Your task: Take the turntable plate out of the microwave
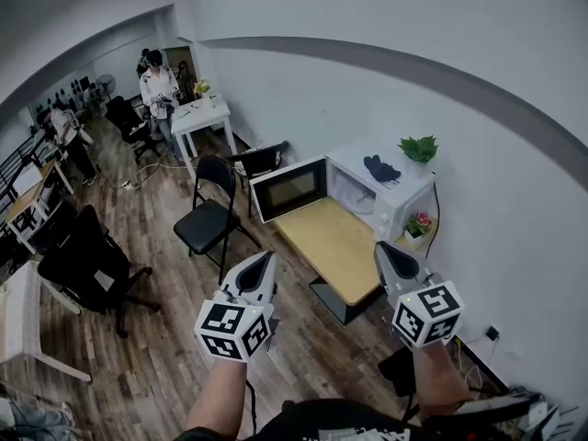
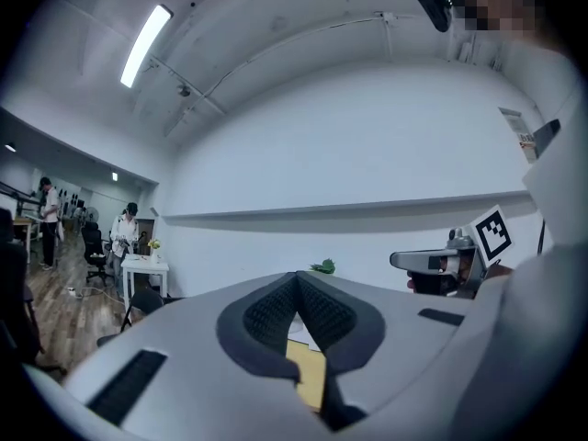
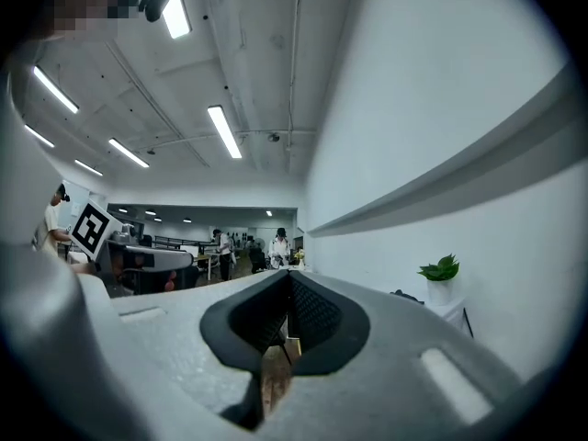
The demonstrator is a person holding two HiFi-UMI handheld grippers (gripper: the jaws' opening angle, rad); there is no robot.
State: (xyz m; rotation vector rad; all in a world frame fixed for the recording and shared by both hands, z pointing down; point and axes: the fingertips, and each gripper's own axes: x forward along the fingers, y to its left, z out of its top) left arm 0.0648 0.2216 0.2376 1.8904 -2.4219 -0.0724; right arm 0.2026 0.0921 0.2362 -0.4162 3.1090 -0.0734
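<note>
Ahead: microwave point(image 1: 390, 205) w/ door point(image 1: 289, 189) open; right gripper point(image 1: 382, 249) nearer it than left gripper point(image 1: 265, 260); both 2 pinched closed, empty; plate inside not visible

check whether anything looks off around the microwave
Mostly tidy. The microwave has its door swung wide open by the wooden table, and a dark crumpled thing lies on top beside the potted plant. Nothing looks spilled or broken.

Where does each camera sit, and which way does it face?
Head view: on the head, facing down at both forearms, left tongs, right tongs, open microwave.
Left gripper view: on the left tongs, along their shut jaws toward the wall.
Right gripper view: on the right tongs, along their shut jaws, down the office.
Shared: the potted plant.
</note>
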